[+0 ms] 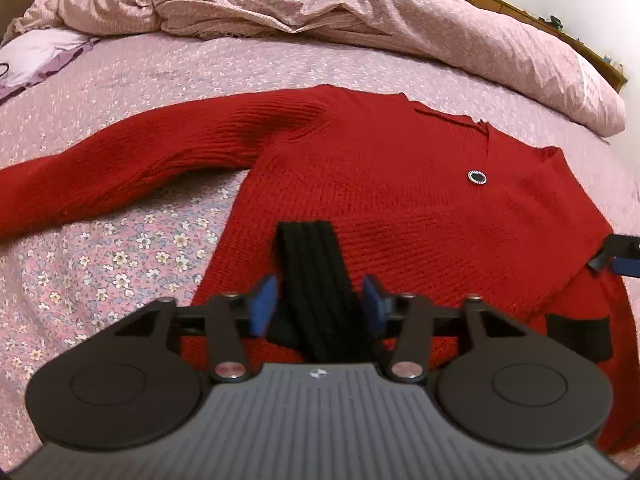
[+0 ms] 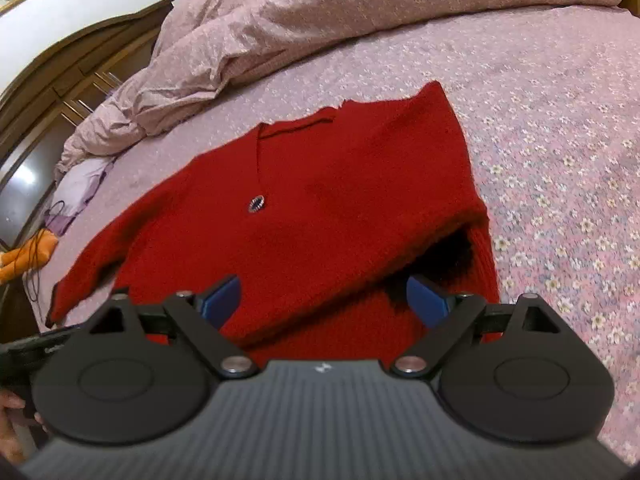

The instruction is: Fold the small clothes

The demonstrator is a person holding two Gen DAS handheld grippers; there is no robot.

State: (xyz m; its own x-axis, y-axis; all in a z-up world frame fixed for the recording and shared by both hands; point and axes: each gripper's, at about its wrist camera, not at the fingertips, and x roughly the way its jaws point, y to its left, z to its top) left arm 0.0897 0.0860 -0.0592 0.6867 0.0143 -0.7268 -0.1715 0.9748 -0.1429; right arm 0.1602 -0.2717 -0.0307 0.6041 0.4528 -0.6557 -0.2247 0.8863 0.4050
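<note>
Lying flat, red sweater (image 1: 380,184) neck toward duvet (image 1: 320,4) | left gripper (image 1: 318,300) released | right gripper (image 2: 324,300) released

Black gripper (image 1: 318,300), blue pads (image 1: 262,306)

A bed (image 1: 120,248) in a pink flowered sheet carries a red sweater (image 1: 380,184) spread flat nearby, with a rumpled duvet (image 1: 320,4) heaped at its far side.
</note>
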